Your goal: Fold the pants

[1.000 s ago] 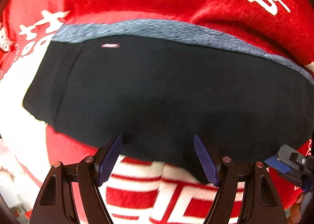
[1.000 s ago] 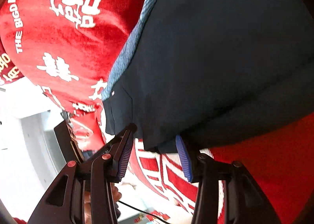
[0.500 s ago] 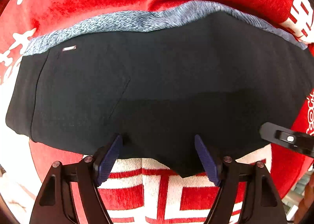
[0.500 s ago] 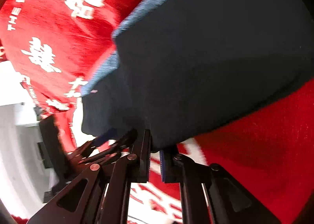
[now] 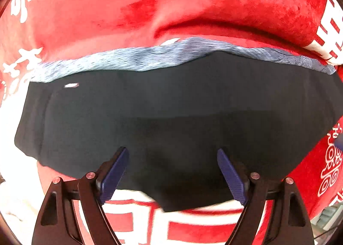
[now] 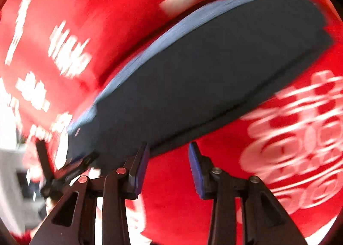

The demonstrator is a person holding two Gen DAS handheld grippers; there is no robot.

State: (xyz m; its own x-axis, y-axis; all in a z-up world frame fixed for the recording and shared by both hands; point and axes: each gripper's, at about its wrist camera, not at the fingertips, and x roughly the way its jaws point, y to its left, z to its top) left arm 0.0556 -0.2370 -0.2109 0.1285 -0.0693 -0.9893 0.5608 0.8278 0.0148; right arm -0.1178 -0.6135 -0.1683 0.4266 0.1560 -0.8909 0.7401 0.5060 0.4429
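Nearest in the left wrist view, the left gripper [image 5: 172, 172] has its fingers spread wide over the near hem of the pants [image 5: 171, 116], pinching nothing. In the blurred right wrist view, the right gripper [image 6: 168, 167] is also spread apart and empty, just beside the pants' [image 6: 203, 77] near edge. The dark pants lie flat on a red blanket [image 5: 107, 13] with white lettering. At their far side runs a grey-blue waistband [image 5: 150, 56]. The cloth looks soft, light and limp; a good hold is probably the near corners, pinching all layers together.
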